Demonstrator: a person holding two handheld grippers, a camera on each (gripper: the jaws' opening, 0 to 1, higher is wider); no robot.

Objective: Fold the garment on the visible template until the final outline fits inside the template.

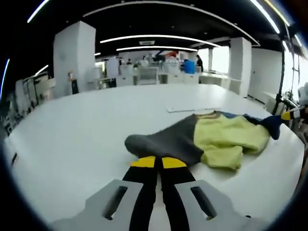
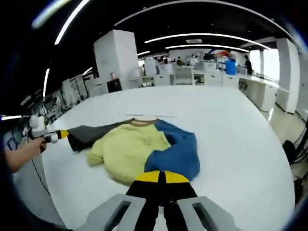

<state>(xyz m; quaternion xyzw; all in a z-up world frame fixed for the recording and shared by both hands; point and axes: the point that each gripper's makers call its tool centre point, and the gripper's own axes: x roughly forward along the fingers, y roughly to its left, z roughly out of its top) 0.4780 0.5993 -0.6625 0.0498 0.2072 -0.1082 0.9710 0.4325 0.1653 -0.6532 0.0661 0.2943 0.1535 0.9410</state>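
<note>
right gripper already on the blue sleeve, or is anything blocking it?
Probably yes: the right gripper sits shut at the blue sleeve's near edge, apparently pinching it. Nothing lies between them.

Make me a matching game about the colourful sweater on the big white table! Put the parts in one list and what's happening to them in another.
Things:
1. grey sleeve
2. blue sleeve
3. yellow middle
4. white table

States:
A. lies rumpled between the two sleeves
B. pinched in the left gripper, jaws closed
C. bears the whole sweater
D. pinched in the right gripper, jaws closed

Pairs: 1-B, 2-D, 3-A, 4-C
</note>
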